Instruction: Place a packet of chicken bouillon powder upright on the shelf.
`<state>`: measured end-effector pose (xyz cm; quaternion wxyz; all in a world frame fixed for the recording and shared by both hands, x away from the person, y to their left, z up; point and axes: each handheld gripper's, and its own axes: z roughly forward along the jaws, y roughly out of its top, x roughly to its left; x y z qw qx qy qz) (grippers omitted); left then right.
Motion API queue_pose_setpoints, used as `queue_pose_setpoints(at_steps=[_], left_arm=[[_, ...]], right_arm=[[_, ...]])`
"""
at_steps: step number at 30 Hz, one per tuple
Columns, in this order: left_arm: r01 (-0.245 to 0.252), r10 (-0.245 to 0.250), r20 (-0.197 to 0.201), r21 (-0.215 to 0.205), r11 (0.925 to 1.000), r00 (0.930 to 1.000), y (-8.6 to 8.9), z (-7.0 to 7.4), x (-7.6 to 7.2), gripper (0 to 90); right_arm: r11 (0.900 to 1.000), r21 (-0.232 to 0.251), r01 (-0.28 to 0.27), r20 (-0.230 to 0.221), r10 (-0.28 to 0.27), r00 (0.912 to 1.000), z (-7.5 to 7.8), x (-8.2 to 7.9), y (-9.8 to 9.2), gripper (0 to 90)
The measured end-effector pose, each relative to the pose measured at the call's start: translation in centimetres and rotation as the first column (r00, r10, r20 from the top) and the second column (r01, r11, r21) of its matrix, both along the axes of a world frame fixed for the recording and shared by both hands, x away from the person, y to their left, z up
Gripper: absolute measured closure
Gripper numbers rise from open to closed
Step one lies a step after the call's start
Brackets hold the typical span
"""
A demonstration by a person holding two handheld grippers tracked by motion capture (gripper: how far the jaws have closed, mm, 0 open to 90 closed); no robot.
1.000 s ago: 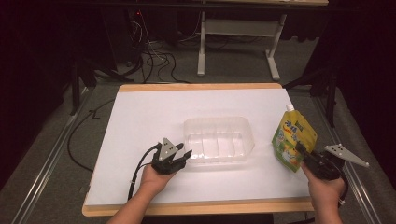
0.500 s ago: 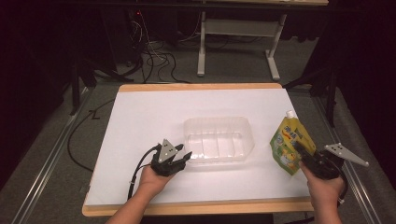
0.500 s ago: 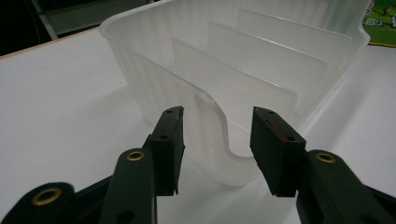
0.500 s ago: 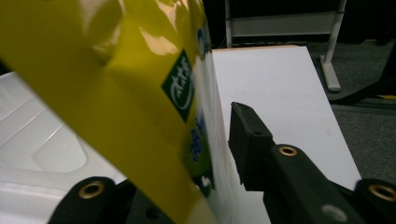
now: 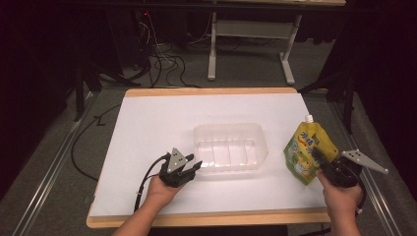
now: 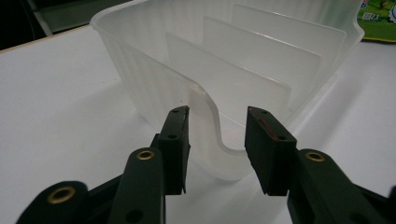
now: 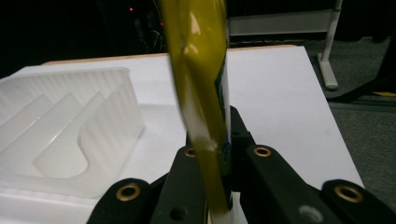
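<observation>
My right fingers (image 7: 219, 154) hide the pouch's (image 7: 201, 70) lower edge; its top is cut off, print too small to read.

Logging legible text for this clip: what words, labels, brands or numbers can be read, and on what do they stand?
Pouch: coloured print on its yellow-green front, too small and blurred to read.
Pouch corner in the left gripper view: printing, blurred, unreadable.
Clear divided container: no text.
White table cover: no text.
</observation>
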<state>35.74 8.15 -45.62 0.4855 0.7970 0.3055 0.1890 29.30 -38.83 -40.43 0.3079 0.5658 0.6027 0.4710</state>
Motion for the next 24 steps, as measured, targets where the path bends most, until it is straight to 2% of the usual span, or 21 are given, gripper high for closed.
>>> queue_pose_setpoints(at_steps=[4,5,8,11,18,24], left_arm=[[0.001,-0.001,0.003,0.002,1.0,1.0,0.0,0.0,0.0,62.2],[0.002,-0.002,0.003,0.003,1.0,1.0,0.0,0.0,0.0,62.2],[0.005,-0.005,0.001,0.002,1.0,1.0,0.0,-0.1,0.0,61.9],[0.006,-0.006,0.002,-0.003,1.0,1.0,0.0,-0.1,-0.1,61.8],[0.007,-0.007,0.005,-0.004,1.0,1.0,0.1,-0.1,-0.2,62.1],[0.013,-0.013,0.005,-0.004,0.9999,0.9999,0.1,-0.1,-0.4,62.1]], right_arm=[[1.0,-0.001,-0.001,0.021,0.001,0.9998,0.6,-0.2,0.3,90.0],[1.0,0.015,-0.001,0.042,0.0,0.9991,1.1,-0.4,0.5,90.0],[0.999,0.035,-0.012,0.066,0.01,0.9978,1.9,-0.7,0.9,90.0],[0.999,0.037,-0.021,0.095,0.017,0.9953,3.1,-0.8,1.6,90.0],[0.998,0.027,-0.063,0.142,0.058,0.9882,5.4,-0.4,3.9,90.0],[0.993,0.011,-0.114,0.179,0.11,0.9777,7.7,0.2,6.0,90.0]])
